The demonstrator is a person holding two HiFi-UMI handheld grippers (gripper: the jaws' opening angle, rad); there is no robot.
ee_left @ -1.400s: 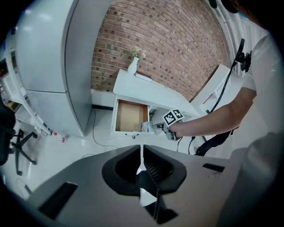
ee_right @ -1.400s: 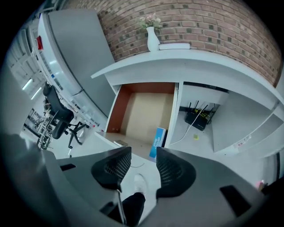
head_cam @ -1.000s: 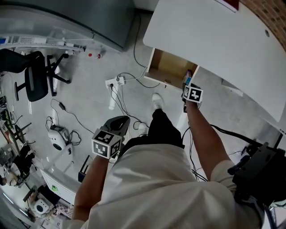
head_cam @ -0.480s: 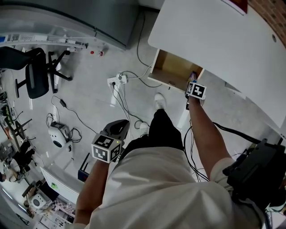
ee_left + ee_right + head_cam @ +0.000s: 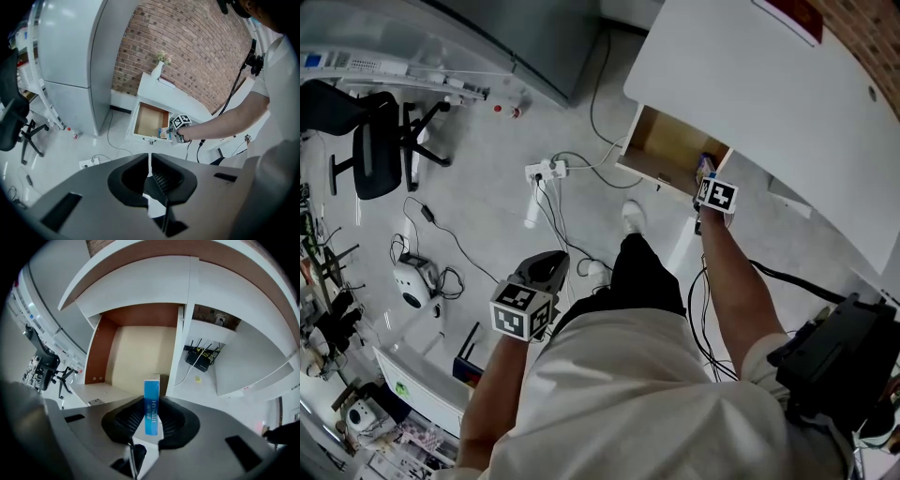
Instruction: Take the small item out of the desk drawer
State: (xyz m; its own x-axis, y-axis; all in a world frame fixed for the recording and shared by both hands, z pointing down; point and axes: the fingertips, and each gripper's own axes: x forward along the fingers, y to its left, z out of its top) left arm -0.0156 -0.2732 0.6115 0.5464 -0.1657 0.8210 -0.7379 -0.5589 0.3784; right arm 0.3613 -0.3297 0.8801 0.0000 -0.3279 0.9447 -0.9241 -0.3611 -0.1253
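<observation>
A wooden drawer stands pulled out from under the white desk. My right gripper reaches into its front right corner. In the right gripper view a small blue box stands upright on edge between the ribbed pads. My right gripper has its jaws closing, and both pads meet the box's sides. The drawer floor beyond is bare. My left gripper hangs low by the person's left hip, far from the desk. Its jaws are shut on nothing.
On the floor lie a power strip, cables and a white device. An office chair stands at the left. A router sits under the desk. A vase stands on the desk top.
My right gripper has edged further into the drawer's front right corner, around the blue box. The left gripper has barely moved.
</observation>
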